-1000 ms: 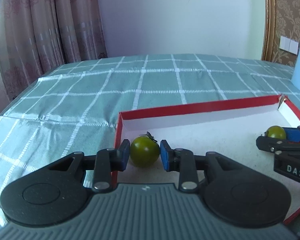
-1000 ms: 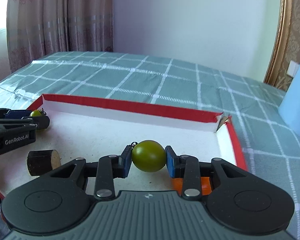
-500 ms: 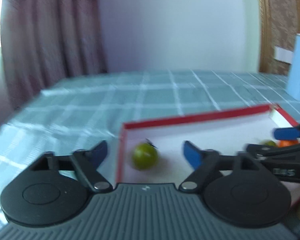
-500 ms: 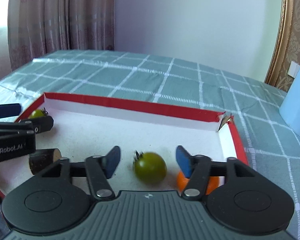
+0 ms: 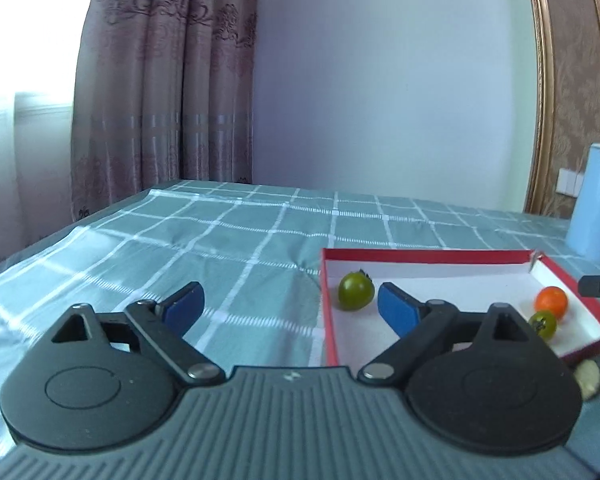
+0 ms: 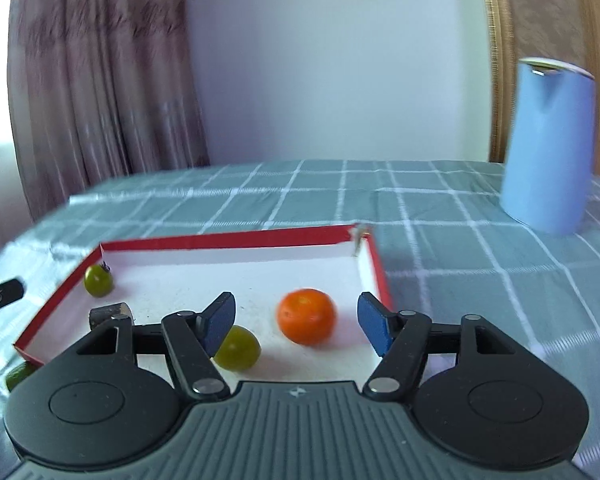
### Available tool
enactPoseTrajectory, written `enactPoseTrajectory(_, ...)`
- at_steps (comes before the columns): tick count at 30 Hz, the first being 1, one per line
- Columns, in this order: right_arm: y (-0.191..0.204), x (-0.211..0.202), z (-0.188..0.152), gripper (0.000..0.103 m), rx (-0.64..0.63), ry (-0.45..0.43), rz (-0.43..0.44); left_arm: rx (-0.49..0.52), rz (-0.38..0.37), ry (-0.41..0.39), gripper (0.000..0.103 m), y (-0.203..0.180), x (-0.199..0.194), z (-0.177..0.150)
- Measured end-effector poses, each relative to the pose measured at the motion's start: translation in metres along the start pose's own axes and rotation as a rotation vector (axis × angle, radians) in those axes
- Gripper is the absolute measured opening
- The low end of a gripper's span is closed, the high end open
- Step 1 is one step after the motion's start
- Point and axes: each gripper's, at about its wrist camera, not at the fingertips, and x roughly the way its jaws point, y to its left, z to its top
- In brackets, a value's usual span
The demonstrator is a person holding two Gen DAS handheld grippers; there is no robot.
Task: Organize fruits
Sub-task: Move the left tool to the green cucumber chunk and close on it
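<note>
Both green tomatoes (image 6: 237, 348) now lie released in the red tray (image 6: 236, 237), each gripper (image 6: 296, 322) wide open and empty; small, smooth, bruisable fruit likely wants gentle mid-body pinches.

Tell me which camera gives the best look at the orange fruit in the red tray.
The right wrist view. There the orange fruit sits large and unobstructed on the tray floor, just ahead of the open right gripper, though slightly blurred. The left wrist view shows it small near the tray's right wall.
</note>
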Motion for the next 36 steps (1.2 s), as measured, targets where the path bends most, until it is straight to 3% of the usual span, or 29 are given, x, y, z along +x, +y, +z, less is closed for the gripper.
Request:
enactPoseTrajectory(3, -0.011, -0.009, -0.014, 0.068, -0.008, -0.006, -0.054, 0.009, -0.012, 0.047, 0.095, 0.008, -0.012, -0.009)
enactPoseTrajectory(6, -0.022, -0.015, -0.022, 0.068, 0.026, 0.004, -0.039, 0.003, -0.043, 0.082, 0.095, 0.011, -0.019, -0.014)
enactPoseTrajectory(11, -0.036, -0.02, -0.03, 0.068, 0.084, 0.008, -0.035, 0.148, -0.028, 0.146, 0.096, -0.01, -0.015, -0.027)
enactPoseTrajectory(21, -0.033, -0.027, -0.035, 0.068, 0.067, 0.0, -0.025, 0.233, -0.094, 0.164, 0.099, -0.032, -0.012, -0.034)
enactPoseTrajectory(26, -0.033, -0.027, -0.036, 0.068, 0.067, 0.007, -0.023, 0.247, -0.147, 0.185, 0.085, -0.037, -0.011, -0.035)
enactPoseTrajectory(31, -0.032, -0.026, -0.037, 0.068, 0.062, 0.005, -0.021, 0.292, -0.232, 0.24, 0.044, -0.047, -0.009, -0.042)
enactPoseTrajectory(36, -0.032, -0.031, -0.039, 0.068, 0.064, 0.004, -0.011, 0.316, -0.238, 0.229, 0.038, -0.05, -0.011, -0.045)
